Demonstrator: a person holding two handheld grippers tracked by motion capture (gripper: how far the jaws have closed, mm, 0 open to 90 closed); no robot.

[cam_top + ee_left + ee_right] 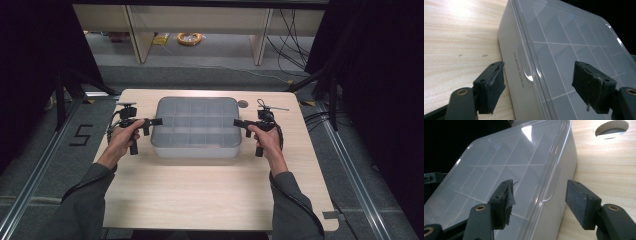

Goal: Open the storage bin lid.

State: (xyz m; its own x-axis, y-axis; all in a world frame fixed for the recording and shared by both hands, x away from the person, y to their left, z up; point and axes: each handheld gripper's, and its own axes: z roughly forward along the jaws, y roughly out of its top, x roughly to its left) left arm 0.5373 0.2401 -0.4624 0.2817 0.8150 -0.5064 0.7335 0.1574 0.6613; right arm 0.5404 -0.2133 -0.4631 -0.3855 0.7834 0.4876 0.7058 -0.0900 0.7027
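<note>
We see a translucent grey plastic compartment box [196,127] with a clear lid lying mid-table on the light wooden table [210,195]. Our left gripper [156,121] straddles the box's left lid edge — jaws spread, pads not pressing. Our right gripper [239,122] straddles the right lid edge by the latch tab [550,192] — jaws likewise apart, no contact visible.
</note>
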